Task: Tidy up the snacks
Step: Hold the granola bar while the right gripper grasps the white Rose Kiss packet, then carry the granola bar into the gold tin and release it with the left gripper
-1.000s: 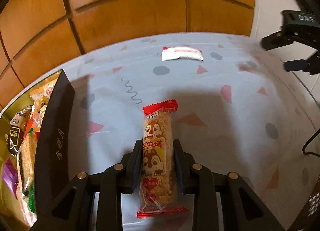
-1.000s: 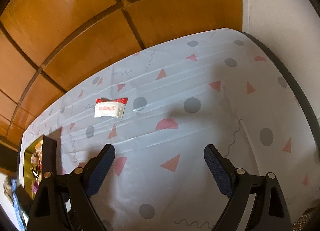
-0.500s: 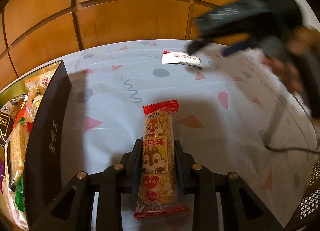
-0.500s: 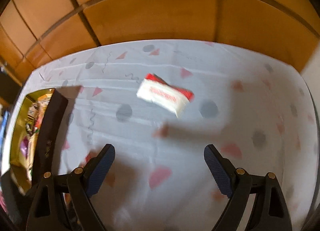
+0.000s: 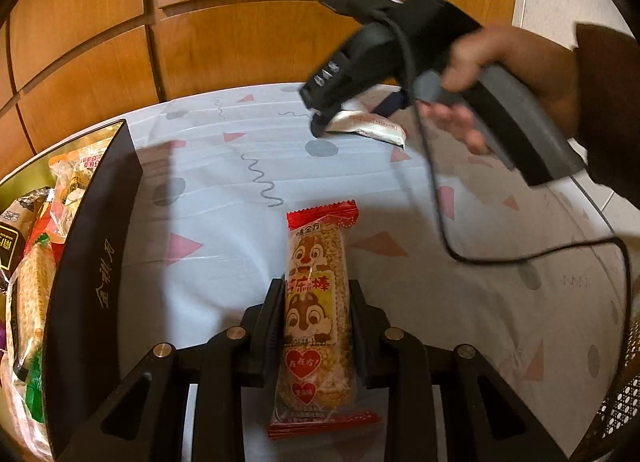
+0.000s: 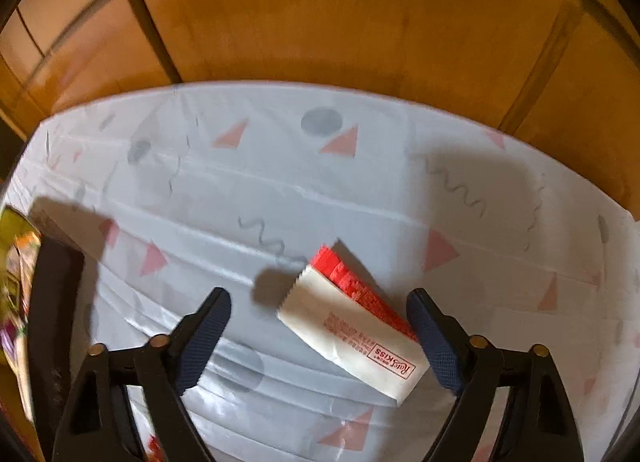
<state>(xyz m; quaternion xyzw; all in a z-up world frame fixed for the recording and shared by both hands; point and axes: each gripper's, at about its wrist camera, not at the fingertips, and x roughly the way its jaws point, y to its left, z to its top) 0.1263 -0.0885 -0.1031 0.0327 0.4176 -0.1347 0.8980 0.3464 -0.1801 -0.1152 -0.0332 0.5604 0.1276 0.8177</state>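
My left gripper (image 5: 314, 294) is shut on a long chipmunk-printed rice bar (image 5: 316, 302) with red ends, held above the patterned tablecloth. A white and red flat snack packet (image 6: 352, 322) lies on the cloth between the blue pads of my right gripper (image 6: 320, 302). That gripper's jaws are closing, with a gap still on the left and the right pad close to the packet's edge. In the left wrist view the right gripper (image 5: 352, 118) reaches down over the same packet (image 5: 372, 128), held by a person's hand (image 5: 500, 74).
A black-walled box (image 5: 92, 262) with a gold lining stands at the left, holding several wrapped snacks (image 5: 36, 262). A black cable (image 5: 500, 254) trails from the right gripper across the cloth. Wooden wall panels (image 5: 240, 22) rise behind the table.
The right gripper swept left across the table, rolled, and came down around the white and red packet, its jaws narrowing. The left gripper stayed nearly still with the rice bar.
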